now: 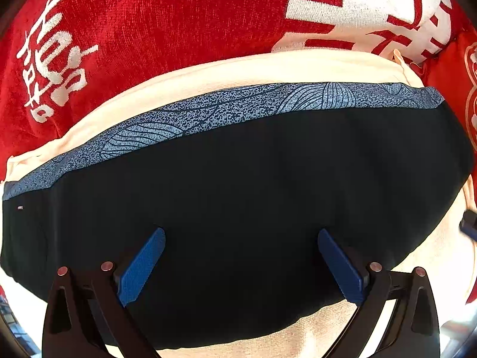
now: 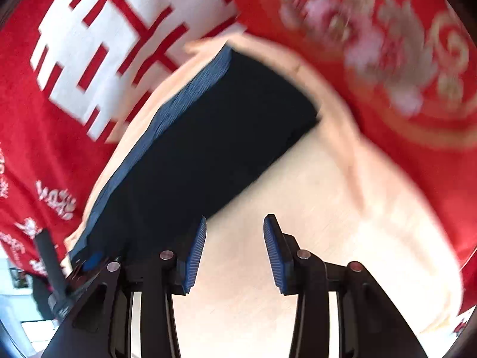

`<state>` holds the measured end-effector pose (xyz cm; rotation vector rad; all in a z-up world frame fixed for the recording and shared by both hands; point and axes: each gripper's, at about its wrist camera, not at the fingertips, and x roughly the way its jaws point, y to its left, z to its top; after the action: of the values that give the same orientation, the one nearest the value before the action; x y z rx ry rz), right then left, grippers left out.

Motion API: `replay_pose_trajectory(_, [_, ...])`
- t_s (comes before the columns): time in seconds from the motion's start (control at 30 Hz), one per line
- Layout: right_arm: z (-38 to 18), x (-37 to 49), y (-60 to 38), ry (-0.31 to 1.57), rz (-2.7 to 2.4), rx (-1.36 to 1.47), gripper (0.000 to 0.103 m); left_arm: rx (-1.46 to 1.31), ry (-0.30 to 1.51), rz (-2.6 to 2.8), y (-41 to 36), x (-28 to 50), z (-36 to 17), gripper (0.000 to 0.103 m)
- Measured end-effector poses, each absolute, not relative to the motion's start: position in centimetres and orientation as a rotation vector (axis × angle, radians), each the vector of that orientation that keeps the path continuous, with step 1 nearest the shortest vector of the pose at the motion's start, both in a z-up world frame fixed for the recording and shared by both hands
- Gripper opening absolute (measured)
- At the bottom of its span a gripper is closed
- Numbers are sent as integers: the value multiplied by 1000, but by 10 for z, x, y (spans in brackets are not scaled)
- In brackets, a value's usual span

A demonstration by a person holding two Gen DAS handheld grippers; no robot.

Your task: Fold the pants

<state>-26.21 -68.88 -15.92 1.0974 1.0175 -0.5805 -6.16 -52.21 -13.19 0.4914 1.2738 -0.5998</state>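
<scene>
A red blanket (image 1: 164, 15) surrounds the cream towel (image 2: 298, 194); on that towel, folded dark pants (image 1: 238, 194) lie under the released left gripper (image 1: 241, 264), beside the empty, parted right gripper (image 2: 235, 253).

You have one pair of dark pants (image 1: 238, 194) at frame centre, one cream cloth (image 1: 208, 71) beneath, one red blanket (image 1: 164, 15) across the top, and two grippers, left gripper (image 1: 241, 238) and right gripper (image 2: 235, 223).
</scene>
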Motion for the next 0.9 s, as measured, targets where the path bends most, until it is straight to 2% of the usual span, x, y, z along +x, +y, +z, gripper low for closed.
replay_pose_trajectory(0.33, [-165,-276,-644,1016,-488,1180,44,489,1275,-598,-519,-59,-136,103])
replay_pose_trajectory(0.9, [-172,-279,-658,934,-493,1262,46,491,1312,-593,-522,-49,-142,103])
